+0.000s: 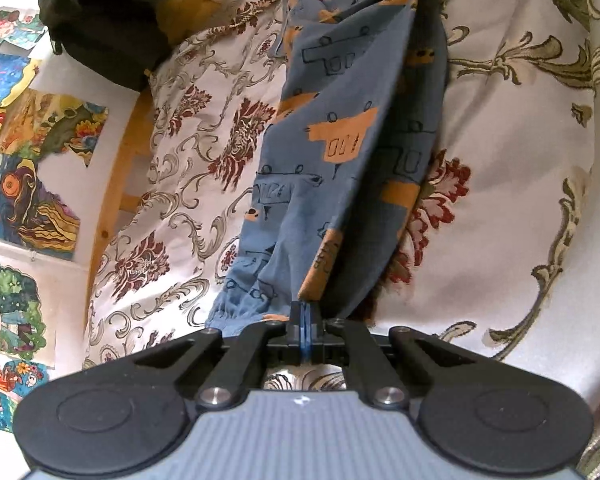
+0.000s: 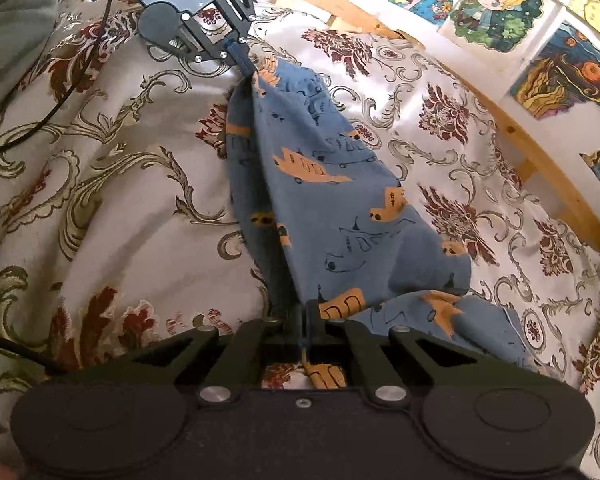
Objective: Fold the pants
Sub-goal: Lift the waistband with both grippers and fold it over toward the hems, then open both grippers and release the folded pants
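Blue cotton pants with orange vehicle print, stretched over a cream floral brocade bedspread.
Left gripper and right gripper, 2 black units, each pinch the soft, creased fabric tight.

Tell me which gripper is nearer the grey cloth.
Left. The left gripper holds the pants close beside the grey cloth; the right gripper grips their opposite end, farther off.

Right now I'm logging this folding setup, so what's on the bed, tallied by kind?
Blue pants with orange vehicle print: 1
Black two-finger grippers pinching them: 2, left gripper and right gripper
Cream floral bedspread: 1
Total: 4
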